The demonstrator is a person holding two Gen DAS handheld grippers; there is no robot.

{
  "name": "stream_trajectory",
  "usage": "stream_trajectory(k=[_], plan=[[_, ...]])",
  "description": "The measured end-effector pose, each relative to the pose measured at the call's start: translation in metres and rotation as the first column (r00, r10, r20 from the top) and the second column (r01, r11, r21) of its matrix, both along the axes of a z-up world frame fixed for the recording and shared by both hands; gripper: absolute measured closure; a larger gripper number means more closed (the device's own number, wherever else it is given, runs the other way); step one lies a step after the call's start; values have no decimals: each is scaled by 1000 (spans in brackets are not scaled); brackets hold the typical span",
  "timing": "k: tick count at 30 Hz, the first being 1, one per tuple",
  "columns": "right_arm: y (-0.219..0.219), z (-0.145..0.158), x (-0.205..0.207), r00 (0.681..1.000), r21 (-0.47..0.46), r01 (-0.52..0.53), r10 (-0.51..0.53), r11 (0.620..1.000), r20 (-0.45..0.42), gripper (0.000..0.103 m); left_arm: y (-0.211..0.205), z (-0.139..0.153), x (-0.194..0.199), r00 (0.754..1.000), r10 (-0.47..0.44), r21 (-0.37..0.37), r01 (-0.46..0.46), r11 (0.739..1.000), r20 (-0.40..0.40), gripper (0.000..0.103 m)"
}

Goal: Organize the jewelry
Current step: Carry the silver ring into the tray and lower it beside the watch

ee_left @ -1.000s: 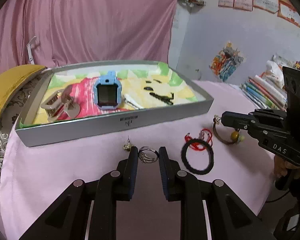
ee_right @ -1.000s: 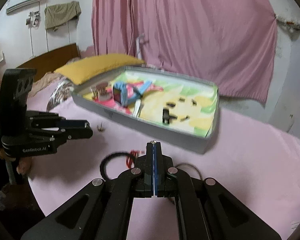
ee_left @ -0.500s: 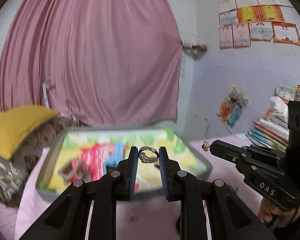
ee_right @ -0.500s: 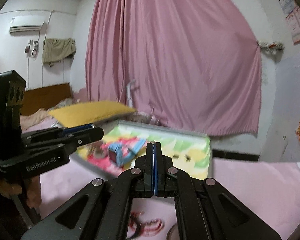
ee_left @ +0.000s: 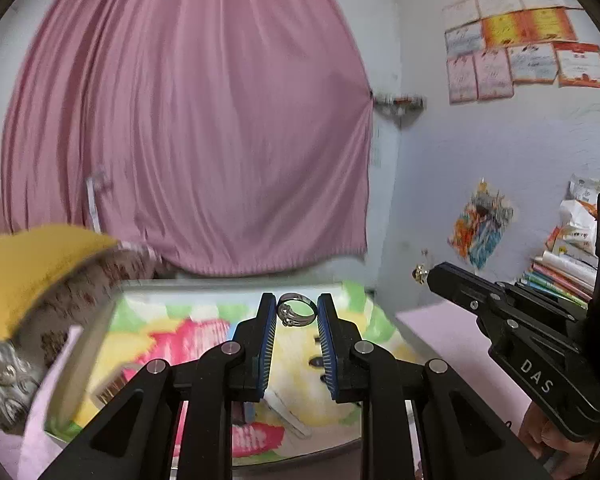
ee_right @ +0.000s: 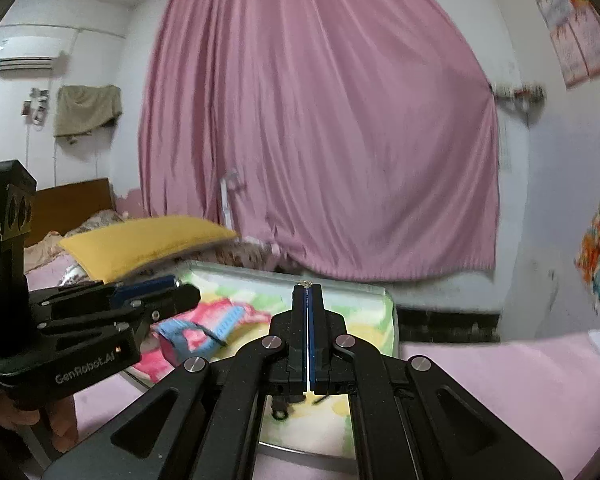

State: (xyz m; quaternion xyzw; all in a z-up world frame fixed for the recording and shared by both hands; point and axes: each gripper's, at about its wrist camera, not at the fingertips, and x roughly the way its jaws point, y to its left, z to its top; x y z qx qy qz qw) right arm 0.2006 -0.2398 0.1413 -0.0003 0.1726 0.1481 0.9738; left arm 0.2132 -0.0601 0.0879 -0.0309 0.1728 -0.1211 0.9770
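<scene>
Above the patterned tray [ee_left: 84, 364], the left gripper [ee_left: 297, 312] pinches a silver ring [ee_left: 296, 310] while the right gripper [ee_right: 307, 292], clamped on a small gold piece [ee_left: 419, 273], hangs alongside; each is best lowered close before release

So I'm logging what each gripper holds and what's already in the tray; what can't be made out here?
- Left wrist view: the left gripper holds a ring, but its arms hide much of the tray, which is blurred.
- Both views: the right gripper pinches something tiny, gold-looking; too small to identify.
- The table's loose pieces are out of frame.
</scene>
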Motion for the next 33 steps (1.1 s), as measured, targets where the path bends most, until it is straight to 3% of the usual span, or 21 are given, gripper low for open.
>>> stream_trajectory(k=[2, 6, 12, 16, 21, 27, 30, 33], plan=[[-5, -7, 9, 998, 21, 1, 0, 1000, -67, 102, -1, -7, 14, 995, -29, -7, 29, 1000, -92, 83], [-13, -24, 28, 981, 50, -4, 14, 999, -191, 102, -4, -20, 27, 979, -52, 16, 56, 998, -197, 83], [-24, -52, 50, 924, 85, -38, 68, 996, -376, 102, -18, -39, 40, 944, -61, 84, 93, 992, -325, 83], [-15, -65, 55, 889, 46, -60, 75, 997, -452, 102, -23, -49, 46, 921, -45, 127, 101, 987, -387, 83], [-10, -73, 59, 864, -1, -74, 64, 997, -499, 102, -25, -56, 51, 900, -38, 142, 110, 984, -434, 83], [-14, -75, 64, 851, 25, -52, 57, 998, -523, 102, -21, -61, 53, 889, -49, 109, 111, 988, -456, 83], [-17, -75, 60, 853, 45, -45, 62, 998, -519, 102, -18, -61, 53, 885, -59, 82, 109, 991, -461, 83], [-19, -70, 53, 875, 56, -34, 56, 998, -482, 102, -15, -58, 51, 890, -50, 76, 95, 993, -454, 80]])
